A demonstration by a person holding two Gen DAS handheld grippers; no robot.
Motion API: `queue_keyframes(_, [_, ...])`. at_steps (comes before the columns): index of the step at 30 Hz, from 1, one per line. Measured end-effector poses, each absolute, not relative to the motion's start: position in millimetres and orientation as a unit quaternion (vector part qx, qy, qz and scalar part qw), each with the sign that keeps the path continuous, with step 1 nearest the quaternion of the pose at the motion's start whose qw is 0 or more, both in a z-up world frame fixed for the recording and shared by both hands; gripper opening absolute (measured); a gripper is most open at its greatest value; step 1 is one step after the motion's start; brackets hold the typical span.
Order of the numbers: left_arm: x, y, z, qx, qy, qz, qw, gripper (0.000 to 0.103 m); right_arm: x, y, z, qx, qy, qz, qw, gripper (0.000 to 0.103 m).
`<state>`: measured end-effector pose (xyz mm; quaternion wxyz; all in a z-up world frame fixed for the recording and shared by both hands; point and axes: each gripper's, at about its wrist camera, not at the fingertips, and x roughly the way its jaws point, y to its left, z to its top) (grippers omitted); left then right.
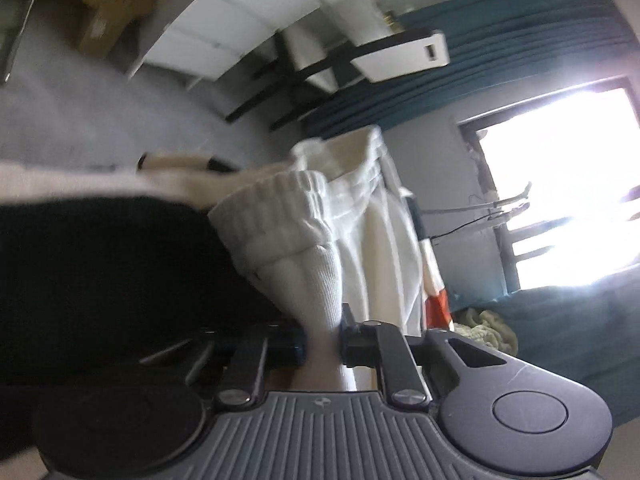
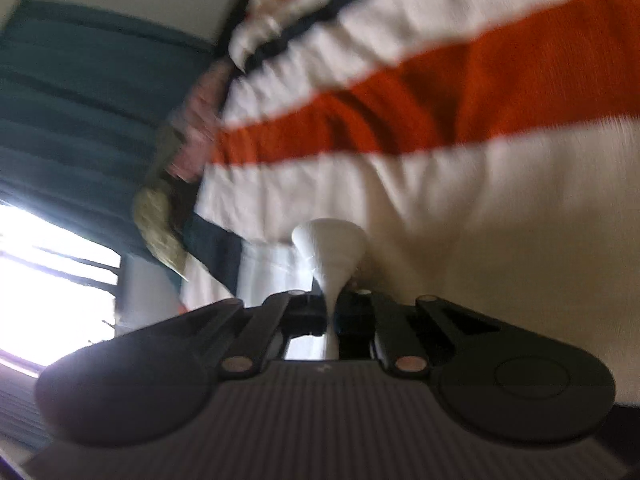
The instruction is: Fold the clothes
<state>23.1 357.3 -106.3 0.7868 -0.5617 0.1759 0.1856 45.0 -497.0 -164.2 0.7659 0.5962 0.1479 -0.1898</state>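
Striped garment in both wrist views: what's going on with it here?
A person is holding a white knit garment with orange and dark stripes, one handheld gripper in each hand. The left gripper is shut on a bunch of white ribbed fabric near a cuff. The right gripper is shut on a pinch of plain white cloth. The garment hangs bunched, not yet folded. Teal curtains show behind.

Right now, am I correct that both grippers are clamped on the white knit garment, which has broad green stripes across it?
Not quite: the stripes are orange, not green, with thin dark lines too, as the right wrist view shows. The rest holds: the left gripper and the right gripper are each shut on a pinch of the white knit garment.
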Motion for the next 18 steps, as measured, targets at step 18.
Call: queue_keyframes(18, [-86, 407, -87, -0.549, 0.259, 0.169, 0.776, 0.010, 8, -520, -145, 0.508, 0.143, -0.309, 0.791, 0.006])
